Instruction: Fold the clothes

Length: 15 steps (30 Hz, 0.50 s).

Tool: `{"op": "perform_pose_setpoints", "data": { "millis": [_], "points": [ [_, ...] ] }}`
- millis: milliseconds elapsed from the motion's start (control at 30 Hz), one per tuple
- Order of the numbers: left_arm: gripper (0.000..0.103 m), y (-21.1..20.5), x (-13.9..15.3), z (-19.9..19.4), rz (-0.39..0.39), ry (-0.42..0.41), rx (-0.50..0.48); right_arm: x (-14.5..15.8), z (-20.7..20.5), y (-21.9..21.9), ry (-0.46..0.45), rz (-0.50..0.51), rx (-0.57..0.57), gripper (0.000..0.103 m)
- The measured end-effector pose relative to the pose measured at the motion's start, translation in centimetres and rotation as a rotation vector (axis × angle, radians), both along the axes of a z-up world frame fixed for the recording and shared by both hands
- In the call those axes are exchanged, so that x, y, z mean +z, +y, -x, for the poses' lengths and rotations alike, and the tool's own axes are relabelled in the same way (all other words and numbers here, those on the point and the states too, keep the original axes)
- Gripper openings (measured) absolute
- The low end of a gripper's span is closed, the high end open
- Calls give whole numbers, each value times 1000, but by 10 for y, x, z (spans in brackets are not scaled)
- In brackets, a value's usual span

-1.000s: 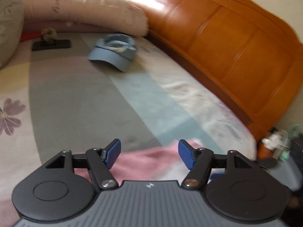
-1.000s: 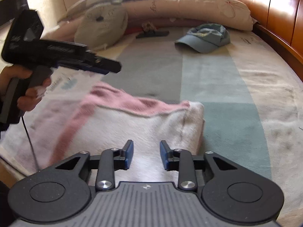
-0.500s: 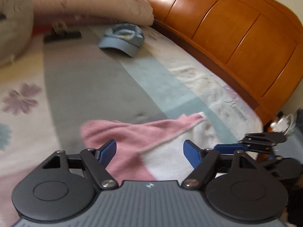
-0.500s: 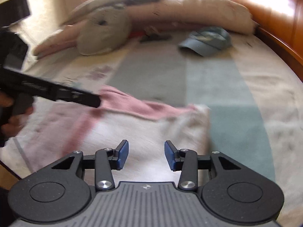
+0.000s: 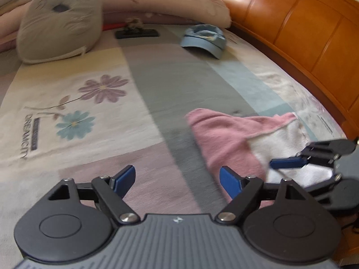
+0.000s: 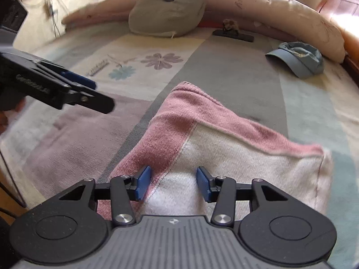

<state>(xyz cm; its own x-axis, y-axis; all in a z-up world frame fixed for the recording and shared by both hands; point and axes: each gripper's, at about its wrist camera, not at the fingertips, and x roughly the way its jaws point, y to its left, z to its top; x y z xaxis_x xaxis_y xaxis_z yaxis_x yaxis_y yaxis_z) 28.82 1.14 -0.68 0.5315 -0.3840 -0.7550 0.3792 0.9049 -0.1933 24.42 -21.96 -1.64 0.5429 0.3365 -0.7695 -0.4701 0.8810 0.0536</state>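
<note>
I am working over a patchwork bedspread (image 5: 157, 85), where a pink-and-white garment (image 6: 224, 148) is lying doubled into a rough rectangle. My right tongs (image 6: 172, 183) are hovering open above its near edge; my left tongs (image 5: 177, 179) are spread open beside it, holding nothing. Any further fold needs an edge pinched. A blue cap (image 5: 204, 40) is lying well clear.

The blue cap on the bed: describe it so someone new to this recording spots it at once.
Start at the orange wooden headboard and drop to the long pale pillow at its foot. Just in front lies the blue cap, alone on the bedspread. It is the only brimmed, denim-blue item, far from the pink-and-white garment.
</note>
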Motion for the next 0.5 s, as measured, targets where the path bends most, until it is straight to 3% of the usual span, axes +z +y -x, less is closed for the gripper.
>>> {"op": "perform_pose_setpoints", "data": {
  "millis": [133,233,300,367,500],
  "points": [
    [83,20,-1,0,25,-2,17,21,-15,5,-59,-11,-55,54],
    [83,31,-4,1,36,1,19,9,-27,16,-32,4,-84,55],
    [83,39,-5,2,39,3,22,0,-35,24,-13,16,-102,65],
    [83,46,-6,3,42,6,24,-8,-43,31,7,27,-121,66],
    [83,55,-9,-1,59,19,19,14,-19,12,-17,29,-196,67]
  ]
}}
